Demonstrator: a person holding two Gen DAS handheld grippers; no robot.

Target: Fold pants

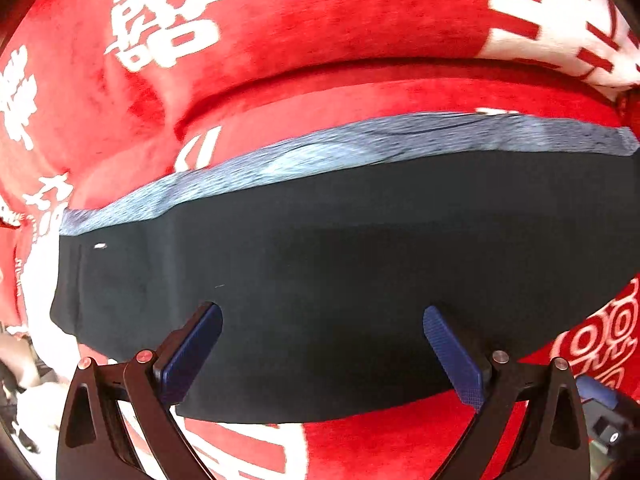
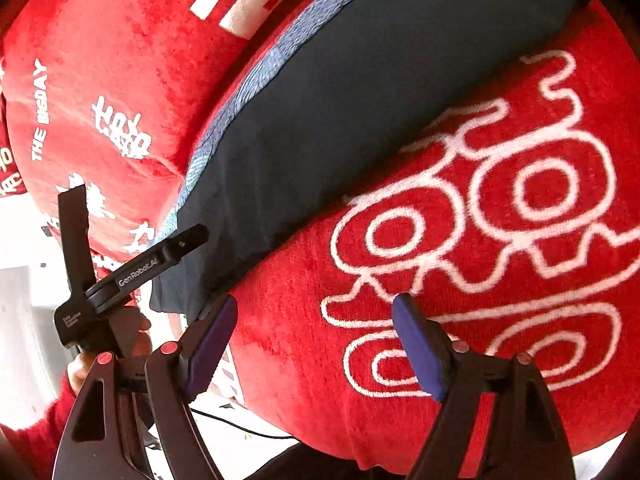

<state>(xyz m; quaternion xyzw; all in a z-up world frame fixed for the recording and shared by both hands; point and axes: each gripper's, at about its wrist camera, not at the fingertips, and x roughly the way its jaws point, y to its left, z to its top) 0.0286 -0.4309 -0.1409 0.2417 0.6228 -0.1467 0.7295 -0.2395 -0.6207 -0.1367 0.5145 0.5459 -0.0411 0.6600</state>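
Nearest in the left wrist view, the left gripper (image 1: 322, 316) hovers over the near edge of the pants (image 1: 340, 272) with its blue fingers (image 1: 452, 354) spread wide and nothing between them. The right gripper (image 2: 312, 312) is likewise wide apart and empty, just beside the pants' (image 2: 320, 120) end, above the red blanket (image 2: 480, 240). The pants lie as a long, dark folded band on that blanket, a blue-grey strip (image 1: 360, 148) showing along the far edge. The next fold likely goes best if both grippers pinch all layers at matching corners and lift together, keeping edges aligned. The left gripper's arm, seen from the right wrist, reads "GenRobot.AI" (image 2: 138, 270); farther off the blanket carries "THE BIGDAY" (image 2: 40, 110) and large white Chinese characters (image 1: 160, 12).
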